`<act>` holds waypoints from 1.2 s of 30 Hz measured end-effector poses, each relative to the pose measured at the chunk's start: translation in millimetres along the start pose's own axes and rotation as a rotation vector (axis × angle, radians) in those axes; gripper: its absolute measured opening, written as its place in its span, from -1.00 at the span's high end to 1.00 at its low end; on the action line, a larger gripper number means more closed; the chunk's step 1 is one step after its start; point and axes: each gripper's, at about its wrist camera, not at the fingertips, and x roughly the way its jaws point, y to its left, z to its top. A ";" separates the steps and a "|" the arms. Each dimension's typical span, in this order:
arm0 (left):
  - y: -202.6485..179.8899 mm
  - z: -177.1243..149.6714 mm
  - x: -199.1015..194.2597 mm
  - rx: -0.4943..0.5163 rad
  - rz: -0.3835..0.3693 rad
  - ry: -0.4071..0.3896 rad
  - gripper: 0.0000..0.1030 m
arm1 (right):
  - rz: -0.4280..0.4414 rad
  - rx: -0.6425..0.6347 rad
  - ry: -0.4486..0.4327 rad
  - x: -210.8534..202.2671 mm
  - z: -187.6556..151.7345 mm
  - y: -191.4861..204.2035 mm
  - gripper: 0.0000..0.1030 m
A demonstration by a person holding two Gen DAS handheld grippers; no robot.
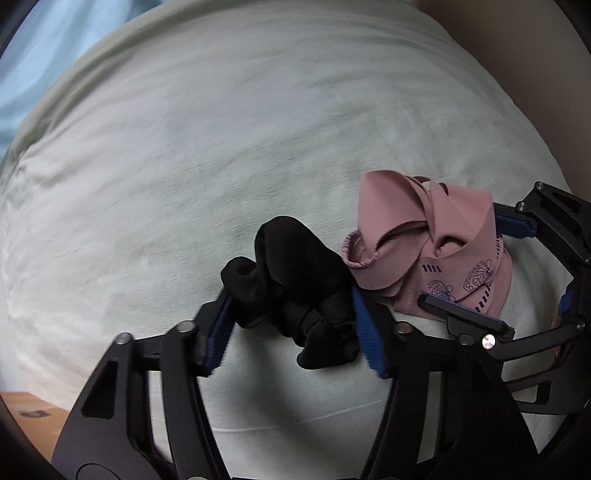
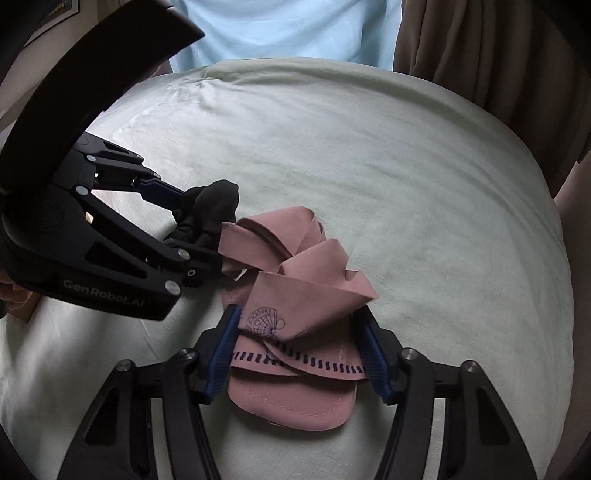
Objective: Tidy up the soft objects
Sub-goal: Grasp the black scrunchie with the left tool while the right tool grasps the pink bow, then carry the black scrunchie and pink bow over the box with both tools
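A crumpled black cloth (image 1: 295, 288) lies on the pale green bed sheet (image 1: 221, 147), between the blue-padded fingers of my left gripper (image 1: 295, 332), which press its sides. It also shows in the right wrist view (image 2: 207, 218), held by the left gripper (image 2: 195, 221). A bundled pink cloth with dark printed marks (image 2: 295, 314) sits right beside it. My right gripper (image 2: 301, 350) has its fingers closed against both sides of the pink cloth (image 1: 428, 251). The right gripper (image 1: 495, 266) shows at the right of the left wrist view.
The bed sheet (image 2: 406, 166) spreads wide beyond both cloths. A light blue fabric (image 2: 288, 29) lies past the far edge. A brown curtain (image 2: 480, 48) hangs at the right. A wooden surface (image 1: 26, 410) shows at lower left.
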 end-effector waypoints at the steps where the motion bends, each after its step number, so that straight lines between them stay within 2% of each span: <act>1: -0.6 0.5 -0.5 0.001 -0.001 -0.002 0.19 | -0.003 -0.001 0.002 1.0 -0.6 0.4 0.01; 5: -3.9 -0.9 -4.5 0.001 -0.002 0.000 0.44 | -0.013 0.011 -0.003 -1.9 -1.3 1.1 0.23; 12: 4.1 -1.2 -16.1 -0.064 -0.033 0.019 0.49 | 0.007 0.151 -0.006 -15.0 0.7 -13.6 0.35; 20: 7.9 -9.8 -57.3 -0.094 -0.048 -0.006 0.49 | -0.022 0.187 -0.041 -61.3 9.1 -9.7 0.38; 26: 6.7 -11.4 -110.5 -0.105 -0.052 -0.053 0.49 | -0.053 0.216 -0.097 -123.7 26.2 0.6 0.38; 31: -2.7 -17.6 -170.0 -0.121 -0.062 -0.120 0.49 | -0.096 0.228 -0.142 -186.3 45.8 20.7 0.38; 36: 5.1 -28.2 -239.9 -0.128 -0.063 -0.194 0.49 | -0.118 0.256 -0.180 -240.2 64.9 49.6 0.38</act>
